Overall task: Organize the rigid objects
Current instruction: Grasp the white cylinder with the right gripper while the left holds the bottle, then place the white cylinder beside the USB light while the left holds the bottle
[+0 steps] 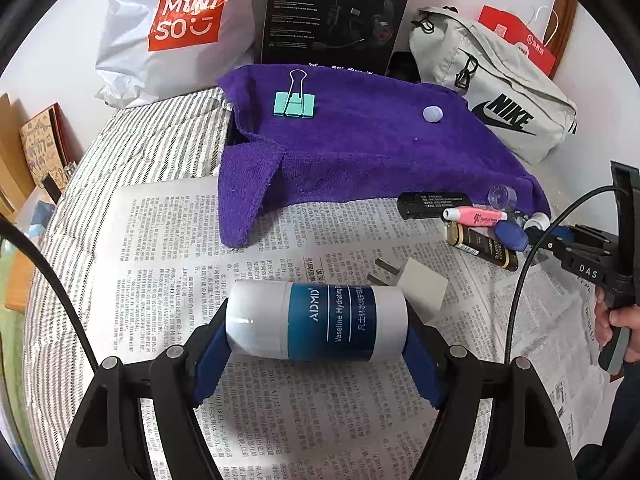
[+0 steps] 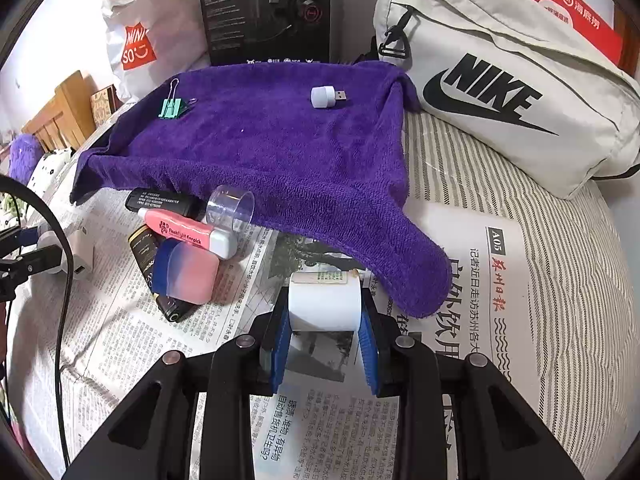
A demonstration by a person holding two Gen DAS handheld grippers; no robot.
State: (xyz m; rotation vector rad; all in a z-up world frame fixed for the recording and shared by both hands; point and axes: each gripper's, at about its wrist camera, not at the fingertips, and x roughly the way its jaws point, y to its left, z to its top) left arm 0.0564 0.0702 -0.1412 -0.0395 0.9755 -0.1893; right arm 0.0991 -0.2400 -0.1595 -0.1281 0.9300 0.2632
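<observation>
My left gripper point(image 1: 316, 344) is shut on a white and blue Vaseline cream jar point(image 1: 316, 322), held sideways above the newspaper point(image 1: 168, 232). My right gripper point(image 2: 325, 334) is shut on a small white bottle point(image 2: 324, 306) beside the hanging corner of the purple towel point(image 2: 280, 152). On the towel lie a green binder clip point(image 1: 295, 103) and a small white USB light point(image 2: 325, 97). A pile near the towel's edge holds a black lighter point(image 2: 160, 200), a pink tube point(image 2: 188, 234), a clear cup point(image 2: 230, 208), a dark tube point(image 1: 482, 246) and a pink and blue case point(image 2: 188, 276).
A white charger plug point(image 1: 420, 286) lies behind the jar. At the back stand a Miniso bag point(image 1: 176, 28), a black headset box point(image 1: 336, 12), a Nike bag point(image 2: 504, 84) and a red bag point(image 2: 560, 4). Striped bedding point(image 2: 560, 264) lies under the newspaper.
</observation>
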